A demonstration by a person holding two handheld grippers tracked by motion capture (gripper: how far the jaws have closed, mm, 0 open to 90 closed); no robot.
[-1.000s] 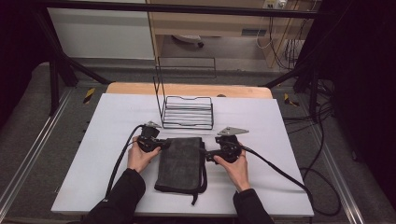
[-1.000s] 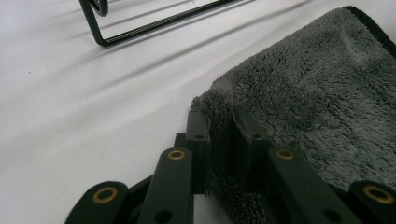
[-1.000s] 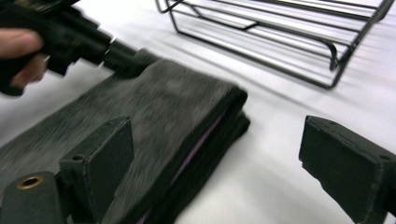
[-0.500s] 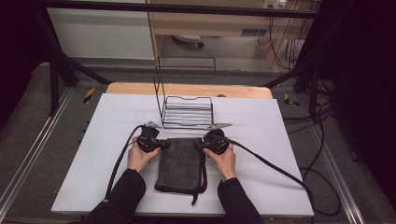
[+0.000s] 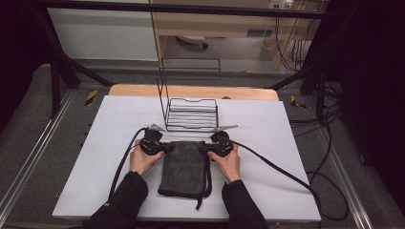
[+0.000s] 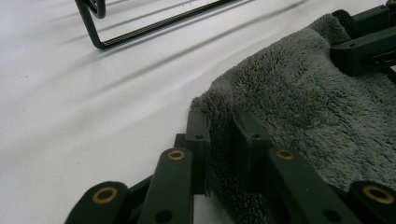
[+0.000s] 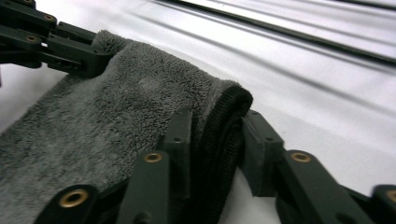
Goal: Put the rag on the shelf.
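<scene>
The left gripper (image 6: 219, 154) is clamped on the far left corner of the folded dark grey fleece towel (image 5: 184, 164), whose long axis runs toward the person on the white table (image 5: 286, 143), while the right gripper (image 7: 215, 154), its jaws just closing, pinches the far right corner.

No text, label, brand, number or sign can be read anywhere in these pictures, on any surface in view.

Both forearms wear black sleeves (image 5: 125, 196), and each black hand-held gripper (image 5: 165, 148) has brass-ringed rivets on its linkages, a grey three-cornered top plate and a trailing black cable (image 5: 282, 168).
</scene>
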